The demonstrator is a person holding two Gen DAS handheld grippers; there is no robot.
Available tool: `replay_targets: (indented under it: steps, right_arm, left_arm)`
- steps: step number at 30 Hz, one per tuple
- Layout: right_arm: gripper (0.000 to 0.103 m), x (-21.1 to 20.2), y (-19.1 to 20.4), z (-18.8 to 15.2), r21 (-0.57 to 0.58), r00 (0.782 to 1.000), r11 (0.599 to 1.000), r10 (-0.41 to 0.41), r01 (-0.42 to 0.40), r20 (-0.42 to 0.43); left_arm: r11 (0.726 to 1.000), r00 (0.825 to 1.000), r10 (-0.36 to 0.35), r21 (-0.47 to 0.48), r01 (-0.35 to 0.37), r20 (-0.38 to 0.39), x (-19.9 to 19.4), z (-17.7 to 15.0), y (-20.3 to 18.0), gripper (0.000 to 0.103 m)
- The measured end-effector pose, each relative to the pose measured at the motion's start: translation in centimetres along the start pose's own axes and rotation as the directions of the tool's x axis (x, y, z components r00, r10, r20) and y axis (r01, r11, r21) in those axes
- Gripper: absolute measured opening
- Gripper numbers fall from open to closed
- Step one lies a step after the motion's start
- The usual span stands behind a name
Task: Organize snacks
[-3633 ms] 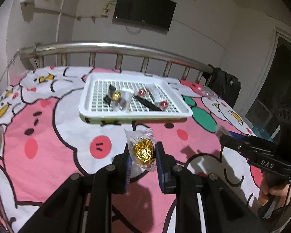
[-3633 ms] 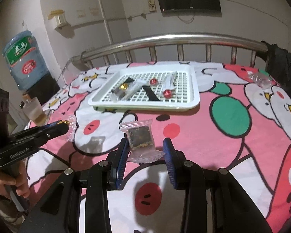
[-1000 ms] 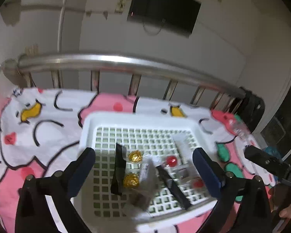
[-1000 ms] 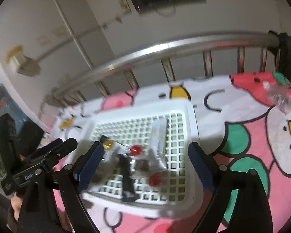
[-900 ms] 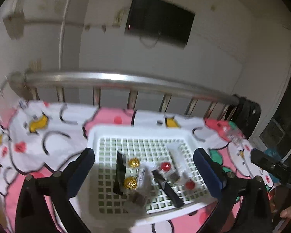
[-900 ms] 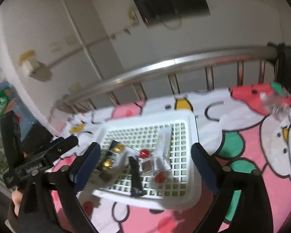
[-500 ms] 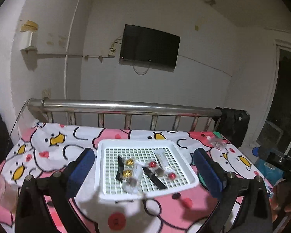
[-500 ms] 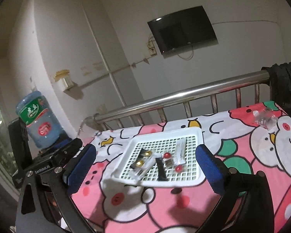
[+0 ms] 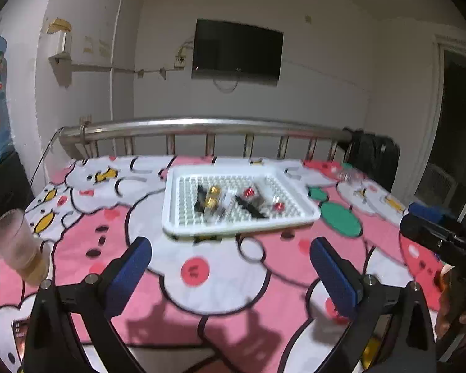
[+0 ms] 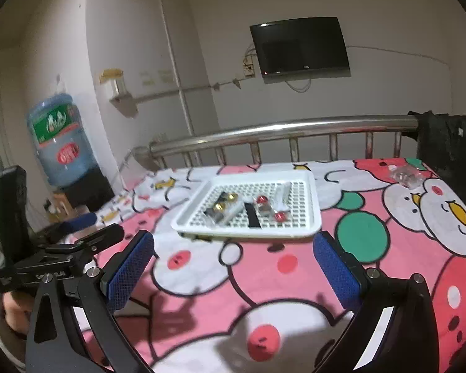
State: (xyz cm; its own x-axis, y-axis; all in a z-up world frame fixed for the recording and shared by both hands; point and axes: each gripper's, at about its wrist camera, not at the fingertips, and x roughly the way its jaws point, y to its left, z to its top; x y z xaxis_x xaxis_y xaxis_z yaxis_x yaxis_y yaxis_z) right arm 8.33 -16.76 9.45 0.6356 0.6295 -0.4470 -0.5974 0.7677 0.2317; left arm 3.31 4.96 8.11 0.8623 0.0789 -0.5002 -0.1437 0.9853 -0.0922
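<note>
A white slotted tray (image 9: 183, 230) (image 10: 313, 214) sits mid-table on the pink cartoon cloth, holding several wrapped snacks: gold foil balls (image 9: 213, 195) (image 10: 225, 202), red candies (image 9: 249, 191) (image 10: 262, 199) and a black stick pack (image 9: 249, 206) (image 10: 253, 215). My left gripper (image 9: 231, 265) hangs open and empty over the cloth, well short of the tray. My right gripper (image 10: 234, 264) is open just as wide, also empty, near the front of the table. Each gripper shows at the edge of the other's view.
A frosted cup (image 9: 18, 245) with amber liquid stands at the left edge. A clear wrapper (image 10: 405, 175) lies at the far right corner. A steel rail (image 9: 202, 124) bounds the back, with a black bag (image 10: 447, 143) on it. A water bottle (image 10: 60, 152) stands left.
Both grippers have drawn back from over the tray toward the front of the table, so the tray looks smaller and farther. The snacks they carried earlier now lie in the tray.
</note>
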Motion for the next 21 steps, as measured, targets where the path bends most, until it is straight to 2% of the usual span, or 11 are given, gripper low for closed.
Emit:
replay_targets:
  steps: [6,8,15,21]
  right_arm:
    - [0.103,1.9,0.2,-3.4,-0.033,0.994,0.996,-0.081,0.079,-0.071]
    - [0.103,3.4,0.3,-4.7,-0.050,0.988,0.995,-0.097,0.091,-0.123]
    - [0.103,7.3,0.3,-7.9,-0.071,0.949,0.993,-0.116,0.100,-0.292]
    - [0.103,9.1,-0.1,-9.3,-0.099,0.920,0.988,-0.151,0.123,-0.363]
  left_arm:
    - [1.000,0.995,0.024,0.005,-0.023,-0.092,1.6,-3.6,0.4,0.103]
    - [0.999,0.990,0.031,0.016,-0.029,-0.138,2.6,-4.8,0.4,0.103]
    - [0.999,0.959,0.023,0.040,-0.012,-0.283,5.9,-8.0,-0.1,0.103]
    - [1.000,0.933,0.019,0.028,-0.009,-0.359,7.7,-9.0,0.4,0.103]
